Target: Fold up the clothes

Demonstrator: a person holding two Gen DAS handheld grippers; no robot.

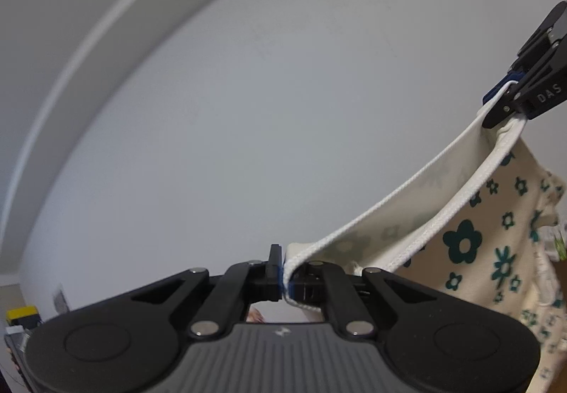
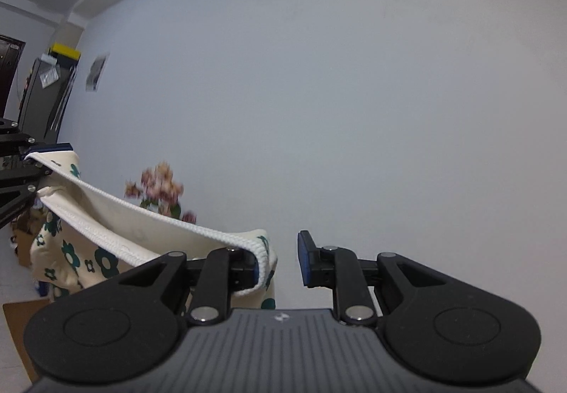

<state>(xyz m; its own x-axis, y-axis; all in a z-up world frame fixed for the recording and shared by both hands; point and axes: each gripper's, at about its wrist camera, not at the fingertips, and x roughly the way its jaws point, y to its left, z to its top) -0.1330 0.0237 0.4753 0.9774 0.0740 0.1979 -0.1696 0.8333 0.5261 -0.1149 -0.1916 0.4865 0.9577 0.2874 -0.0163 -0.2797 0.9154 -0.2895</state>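
Aloft, garment hem [image 1: 407, 190] stretched, bare wall [image 1: 283, 91] beyond.

A cream garment [image 1: 496, 244] printed with dark green flowers hangs in the air before a pale wall [image 1: 283, 91], its white ribbed hem [image 2: 149, 219] stretched in a sagging line, the rest of the cloth drooping in loose folds below.

cream garment [image 2: 106, 233] with green flower print, ribbed hem draped over left finger [image 2: 244, 269] of right gripper [image 2: 280, 262], jaws apart; far end pinched by left gripper [image 2: 32, 155] at left edge. blurred pink flowers [image 2: 159, 191], pale wall [image 2: 354, 91].
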